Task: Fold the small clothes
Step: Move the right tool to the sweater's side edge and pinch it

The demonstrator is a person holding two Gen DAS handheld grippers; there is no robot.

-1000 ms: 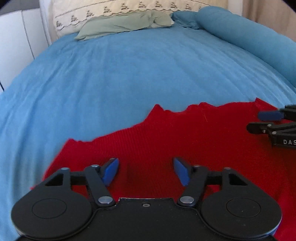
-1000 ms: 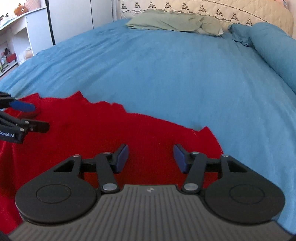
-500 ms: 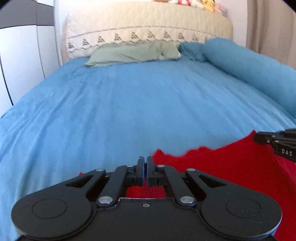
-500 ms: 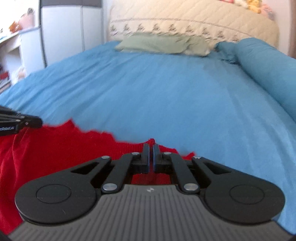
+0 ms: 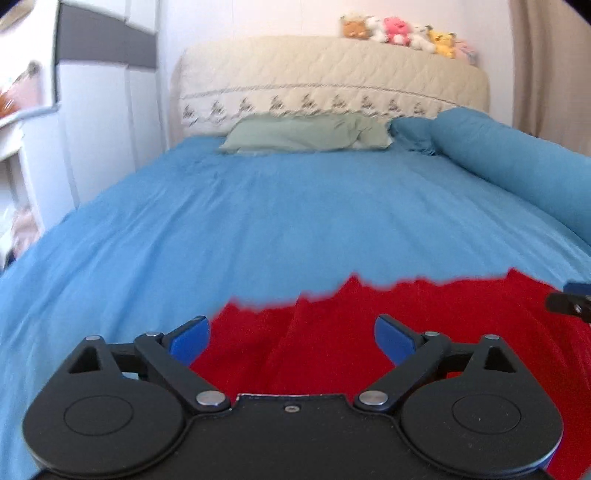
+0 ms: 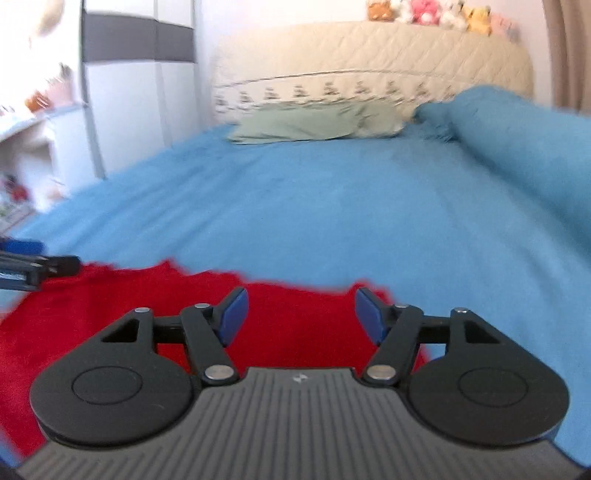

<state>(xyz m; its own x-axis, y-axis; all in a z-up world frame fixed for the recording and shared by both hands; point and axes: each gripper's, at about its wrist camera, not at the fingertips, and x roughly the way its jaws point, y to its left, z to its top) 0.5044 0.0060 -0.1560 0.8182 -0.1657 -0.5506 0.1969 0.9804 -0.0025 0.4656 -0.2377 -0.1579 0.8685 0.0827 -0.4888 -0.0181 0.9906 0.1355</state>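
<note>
The red knit garment (image 5: 369,332) lies spread on the blue bed cover (image 5: 295,221), near the foot edge of the bed. The left gripper (image 5: 291,338) and the right gripper (image 6: 301,314) are both spread wide above the garment, holding nothing.

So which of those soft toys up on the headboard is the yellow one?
The yellow plush toy, toward the right end of the row on the headboard; the pink plush toy and brown plush toy sit to its left.
</note>
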